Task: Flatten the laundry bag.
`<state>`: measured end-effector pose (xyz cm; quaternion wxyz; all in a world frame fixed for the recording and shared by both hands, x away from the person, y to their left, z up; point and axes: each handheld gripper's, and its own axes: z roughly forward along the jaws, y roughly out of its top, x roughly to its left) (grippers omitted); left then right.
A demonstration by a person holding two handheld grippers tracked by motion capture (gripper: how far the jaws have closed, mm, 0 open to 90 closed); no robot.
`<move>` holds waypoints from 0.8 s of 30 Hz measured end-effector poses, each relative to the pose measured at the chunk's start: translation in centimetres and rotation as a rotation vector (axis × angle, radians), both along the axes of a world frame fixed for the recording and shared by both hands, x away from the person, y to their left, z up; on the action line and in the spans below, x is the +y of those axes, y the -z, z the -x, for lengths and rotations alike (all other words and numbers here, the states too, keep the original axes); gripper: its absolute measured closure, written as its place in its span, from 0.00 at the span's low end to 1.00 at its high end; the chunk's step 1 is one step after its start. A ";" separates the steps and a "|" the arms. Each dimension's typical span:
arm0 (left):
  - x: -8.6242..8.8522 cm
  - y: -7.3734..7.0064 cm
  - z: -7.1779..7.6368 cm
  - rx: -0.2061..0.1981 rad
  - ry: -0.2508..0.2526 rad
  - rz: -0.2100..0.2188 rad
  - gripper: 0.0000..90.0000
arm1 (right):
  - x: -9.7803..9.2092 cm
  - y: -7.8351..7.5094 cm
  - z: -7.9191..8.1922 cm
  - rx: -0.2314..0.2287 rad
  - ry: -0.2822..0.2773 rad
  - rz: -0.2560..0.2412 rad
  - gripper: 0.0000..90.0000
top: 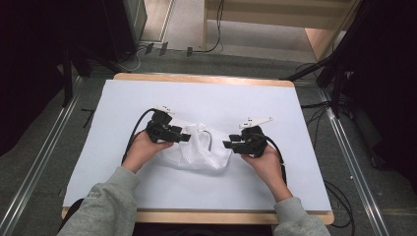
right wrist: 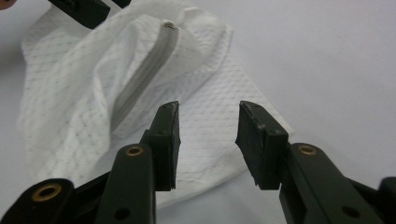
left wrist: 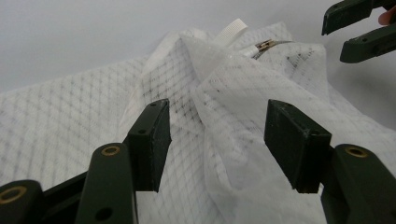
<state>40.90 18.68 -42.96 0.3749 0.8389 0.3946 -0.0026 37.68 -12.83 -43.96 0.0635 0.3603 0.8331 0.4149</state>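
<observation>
A white mesh bag was seen lying crumpled near the middle of the white-covered table, its zipper visible. The left gripper was held at the bag's left edge, jaws spread wide around a raised fold. The right gripper was held just right of it, jaws parted, gripping nothing.

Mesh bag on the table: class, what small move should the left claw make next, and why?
Probably close the left claw on the raised fold of the mesh bag. Its jaws stand open on either side of that fold, while the right claw waits open beside the bag's edge.
</observation>
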 end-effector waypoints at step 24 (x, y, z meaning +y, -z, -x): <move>-1.2 0.5 1.1 0.037 0.068 0.039 1.00 | -0.6 3.2 -3.6 0.055 0.132 0.063 0.68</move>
